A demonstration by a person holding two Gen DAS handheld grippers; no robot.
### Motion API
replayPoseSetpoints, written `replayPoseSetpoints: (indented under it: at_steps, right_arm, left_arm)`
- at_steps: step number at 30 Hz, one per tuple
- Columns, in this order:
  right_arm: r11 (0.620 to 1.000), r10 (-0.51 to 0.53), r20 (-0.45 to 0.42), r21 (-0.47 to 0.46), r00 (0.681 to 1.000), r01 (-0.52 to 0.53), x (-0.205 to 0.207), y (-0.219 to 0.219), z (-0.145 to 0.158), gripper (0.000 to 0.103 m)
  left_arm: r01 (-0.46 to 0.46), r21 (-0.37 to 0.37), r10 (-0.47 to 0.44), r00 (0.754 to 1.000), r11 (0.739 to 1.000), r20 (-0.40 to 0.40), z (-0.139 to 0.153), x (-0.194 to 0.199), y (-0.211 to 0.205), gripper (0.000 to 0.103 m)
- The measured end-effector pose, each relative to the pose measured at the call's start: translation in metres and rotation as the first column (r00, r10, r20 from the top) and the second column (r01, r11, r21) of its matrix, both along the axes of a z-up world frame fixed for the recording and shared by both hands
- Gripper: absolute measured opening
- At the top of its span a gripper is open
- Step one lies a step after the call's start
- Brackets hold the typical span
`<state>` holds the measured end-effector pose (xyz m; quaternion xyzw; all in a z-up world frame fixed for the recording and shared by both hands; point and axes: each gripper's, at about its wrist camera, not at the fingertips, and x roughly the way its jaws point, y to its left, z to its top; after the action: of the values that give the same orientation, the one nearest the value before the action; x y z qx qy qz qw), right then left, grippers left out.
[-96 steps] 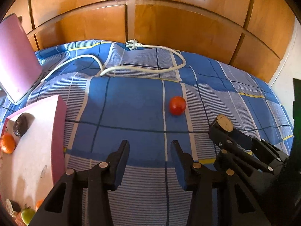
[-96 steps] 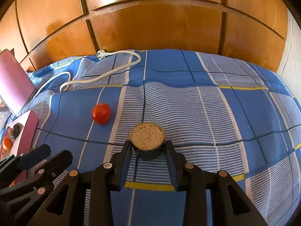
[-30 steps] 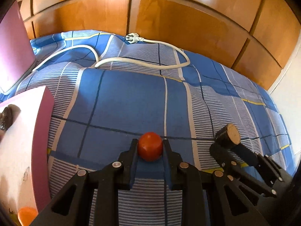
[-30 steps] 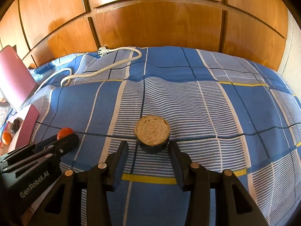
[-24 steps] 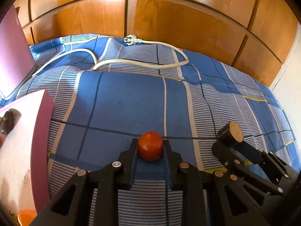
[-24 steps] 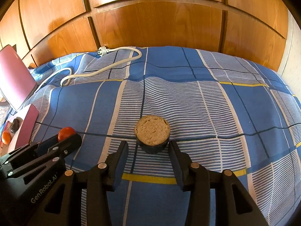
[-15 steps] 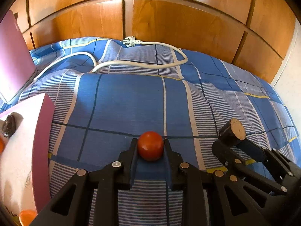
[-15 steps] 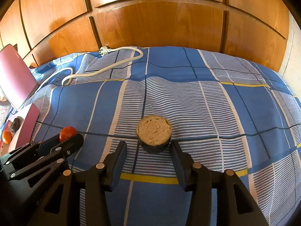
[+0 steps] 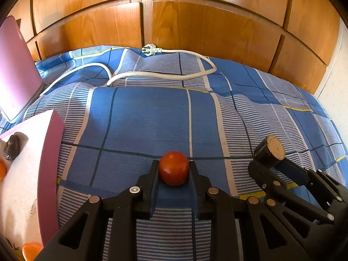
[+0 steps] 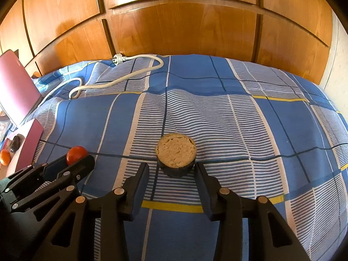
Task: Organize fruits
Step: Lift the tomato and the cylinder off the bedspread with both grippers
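- Far left of left wrist view: pink box [image 9: 51, 174], open, w/ a dark fruit [image 9: 12, 144] and orange fruit [image 9: 2, 170] inside; lid [image 9: 15, 69] propped up at upper left.
- Upper centre: white cable [image 9: 152, 74] w/ plug, loose on the blue checked bedcover [image 9: 141, 117], well apart from both tools.
- Lower centre: left gripper [image 9: 174, 171] clenched on the red tomato [image 9: 174, 168]; fruit sits near the fingertips. Risk: round, smooth skin, could squirt out fwd on the carry to the box.
- Lower right: right gripper [image 10: 173, 171], jaws just been closing, astride the dark round fruit [image 10: 176, 155] w/ pale cut face up. Gap shows on the left side, right pad about touching, so not gripped yet; fruit rests on the cover.
- Risk there: soft bedding gives under a push, so fruit may tip or roll; a lift before the pinch is made would leave it behind.
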<state>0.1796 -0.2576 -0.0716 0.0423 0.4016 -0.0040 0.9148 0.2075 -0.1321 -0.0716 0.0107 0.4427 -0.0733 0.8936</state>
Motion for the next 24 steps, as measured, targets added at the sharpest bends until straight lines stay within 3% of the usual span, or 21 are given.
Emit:
replayPoseSetpoints:
  at_steps: [3,7,24]
  right_arm:
    - [1.0,-0.001,-0.002,-0.011,1.0,0.001,0.001,0.002,0.001,0.044]
    - [1.0,-0.019,-0.007,-0.007,1.0,0.019,0.0,-0.001,0.004,0.032]
    - [0.998,-0.048,-0.019,-0.034,0.999,0.047,-0.071,-0.015,0.007,0.032]
  left_arm:
    - [0.002,0.006,-0.002,1.0,1.0,-0.001,0.001,0.0,0.0,0.025]
    - [0.002,0.03,-0.002,1.0,1.0,-0.01,0.004,-0.001,-0.002,0.024]
    - [0.099,0.047,-0.098,0.995,0.994,-0.023,0.012,-0.084,-0.009,0.024]
